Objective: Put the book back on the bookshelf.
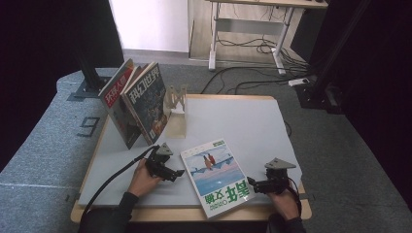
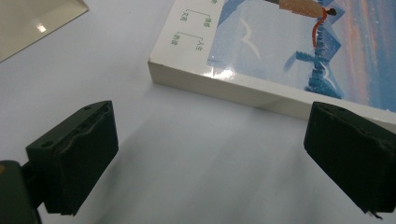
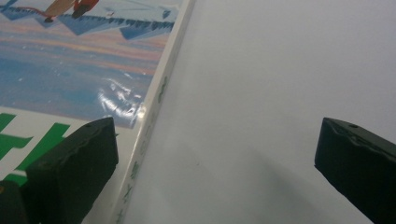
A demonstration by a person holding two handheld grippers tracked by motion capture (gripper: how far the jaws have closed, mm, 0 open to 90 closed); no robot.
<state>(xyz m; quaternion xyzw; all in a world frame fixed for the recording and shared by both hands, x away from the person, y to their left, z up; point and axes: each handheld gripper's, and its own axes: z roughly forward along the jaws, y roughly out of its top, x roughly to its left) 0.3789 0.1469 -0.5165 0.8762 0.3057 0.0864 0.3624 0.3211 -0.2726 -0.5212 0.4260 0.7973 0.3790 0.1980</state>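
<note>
A magazine (image 1: 216,176) with a blue-and-white cover and green lettering lies flat near the table's front edge. My left gripper (image 1: 178,173) sits just off its left edge, open, with nothing between the jaws; the left gripper view has the magazine's page edge (image 2: 224,86) ahead of the open gripper (image 2: 210,163). My right gripper (image 1: 250,183) is at the magazine's right edge, open. Its left fingertip (image 3: 70,168) hangs over the cover (image 3: 79,70) near the spine, and the other is over bare table, gripper (image 3: 215,172) holding nothing.
At the table's back left, a wooden rack (image 1: 176,112) holds two magazines (image 1: 145,104) leaning upright. The grey table top (image 1: 243,121) is bare behind and right of the flat magazine. Cables and a desk frame (image 1: 252,43) stand on the floor beyond.
</note>
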